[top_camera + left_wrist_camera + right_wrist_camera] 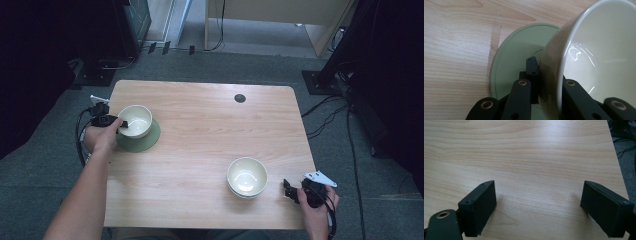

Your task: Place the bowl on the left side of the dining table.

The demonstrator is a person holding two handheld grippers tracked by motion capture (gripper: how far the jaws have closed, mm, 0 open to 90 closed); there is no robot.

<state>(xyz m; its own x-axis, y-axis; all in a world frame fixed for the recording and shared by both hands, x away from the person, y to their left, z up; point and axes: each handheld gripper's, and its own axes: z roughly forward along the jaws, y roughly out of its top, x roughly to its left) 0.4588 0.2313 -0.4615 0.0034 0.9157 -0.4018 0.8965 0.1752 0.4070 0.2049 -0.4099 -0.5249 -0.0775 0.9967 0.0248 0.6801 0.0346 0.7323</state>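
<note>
A cream bowl (136, 120) rests on a pale green plate (151, 140) at the table's left side. My left gripper (121, 124) is shut on this bowl's near rim. In the left gripper view one jaw presses the outer wall of the cream bowl (599, 52) and the other sits inside, over the green plate (516, 52). Another cream bowl (247, 176), stacked on one more, stands at the front right. My right gripper (289, 190) hovers open just right of that stack, with only bare wood between its jaws (537, 202).
The wooden table (200, 150) has a round black grommet (240, 98) near its far edge. Cables and dark equipment stands lie on the grey carpet around it. The table's right edge (619, 165) runs close beside my right gripper.
</note>
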